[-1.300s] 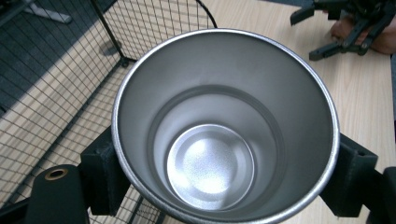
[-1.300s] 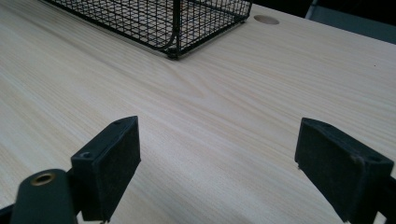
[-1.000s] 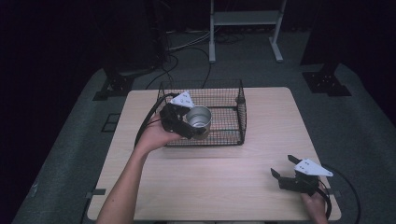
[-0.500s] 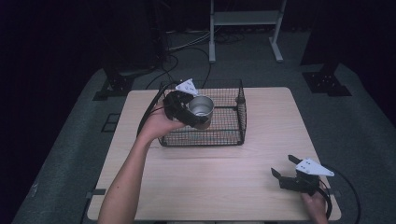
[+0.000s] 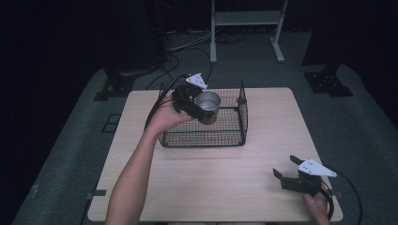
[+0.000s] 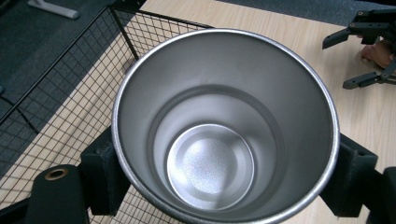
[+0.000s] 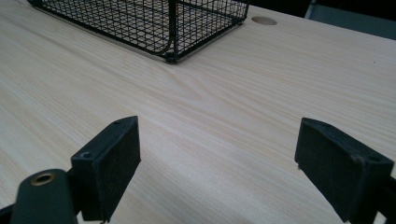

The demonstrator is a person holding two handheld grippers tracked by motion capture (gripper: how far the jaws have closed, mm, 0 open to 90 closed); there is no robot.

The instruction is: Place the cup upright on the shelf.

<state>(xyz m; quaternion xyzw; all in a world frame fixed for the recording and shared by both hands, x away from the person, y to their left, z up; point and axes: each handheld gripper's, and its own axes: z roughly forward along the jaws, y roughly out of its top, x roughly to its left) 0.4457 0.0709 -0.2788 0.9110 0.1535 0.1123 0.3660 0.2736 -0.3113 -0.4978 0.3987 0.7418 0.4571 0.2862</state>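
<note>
A shiny silver metal cup [image 5: 208, 104] with a brushed grey inside, clamped by the black left gripper [image 5: 190, 104]. A black wire-mesh basket [image 5: 224, 136] with a fine grid pattern. A pale, wood-grained table [image 5: 220, 183]. At 4 o'clock, the black right gripper [image 5: 284, 168] with a light grey plate.

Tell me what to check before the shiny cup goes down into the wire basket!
1. Cup held firmly: the left gripper has a jaw pressed on each side of the metal cup. Ok.
2. Cup empty inside: its bare bottom shows in the left gripper view. Ok.
3. Cup over the wire basket: it hangs above the far left part. Ok.
4. Basket floor free beneath the cup: the cup hides that spot. Cannot tell.
5. Right gripper out of the way: it rests open at the table's near right corner, apart from the basket. Ok.
</note>
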